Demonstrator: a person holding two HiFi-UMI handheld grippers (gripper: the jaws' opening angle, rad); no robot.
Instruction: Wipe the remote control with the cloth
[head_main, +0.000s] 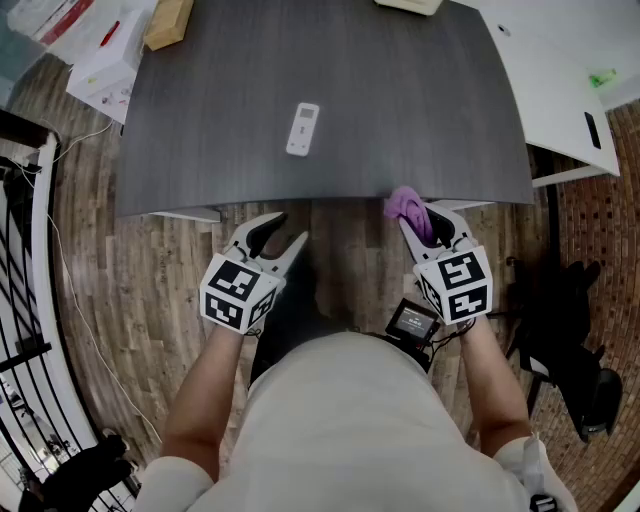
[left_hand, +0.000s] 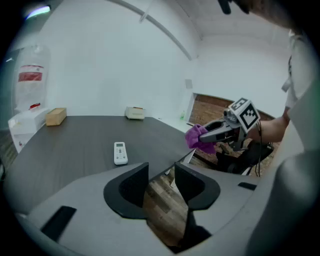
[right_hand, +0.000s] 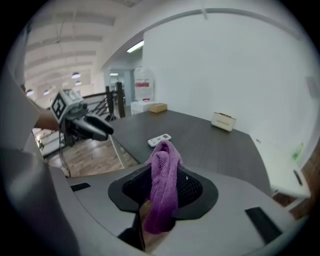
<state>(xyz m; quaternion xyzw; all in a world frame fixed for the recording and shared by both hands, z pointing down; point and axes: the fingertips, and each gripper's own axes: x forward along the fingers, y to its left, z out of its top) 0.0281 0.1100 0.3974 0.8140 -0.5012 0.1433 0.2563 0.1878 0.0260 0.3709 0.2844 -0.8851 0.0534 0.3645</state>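
On dk grey table: white remote; wood-plank floor below.

We see a purple cloth, a white remote control and a dark grey, wood-grained desk above a brown plank floor.

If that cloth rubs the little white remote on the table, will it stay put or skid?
It will probably skid: the remote looks small and light, lying flat on a smooth table with nothing bracing it. Being flat, it is unlikely to roll or tip. The cloth hangs limp, so it should press softly.
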